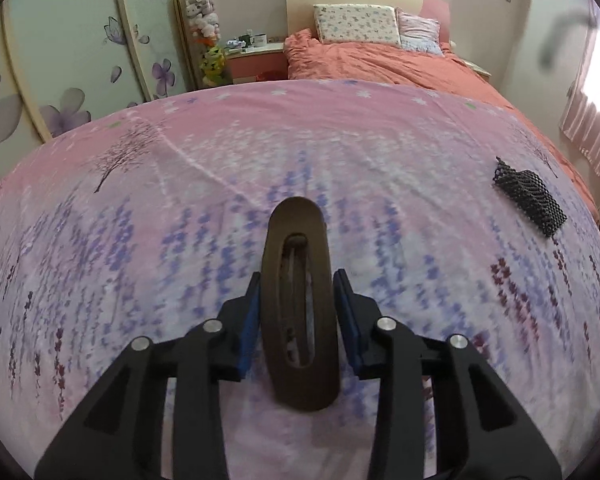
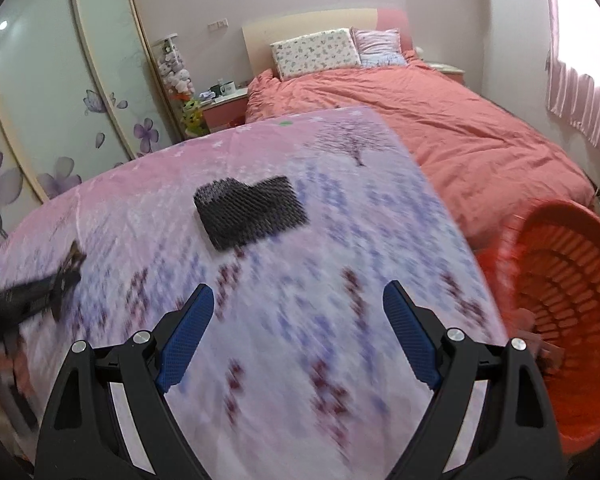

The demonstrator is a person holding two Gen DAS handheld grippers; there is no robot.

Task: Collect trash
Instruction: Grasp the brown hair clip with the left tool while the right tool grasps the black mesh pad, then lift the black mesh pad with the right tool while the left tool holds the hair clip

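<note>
Left gripper (image 1: 296,312) jaws clamped on a brown oval ring (image 1: 298,304), held upright above the floral-sheeted surface (image 1: 140,220); black foam net (image 2: 250,210) lies flat near the surface's right edge; right gripper (image 2: 298,332) jaws wide, holding nothing; red basket (image 2: 572,280) just off the right edge

Work surface: pink sheet (image 2: 284,280) with a lavender and tree print, spread flat. Black foam mesh sleeve (image 2: 252,212) lies directly on it, toward the far half. Orange-covered bed (image 2: 460,132) sits beyond.
</note>
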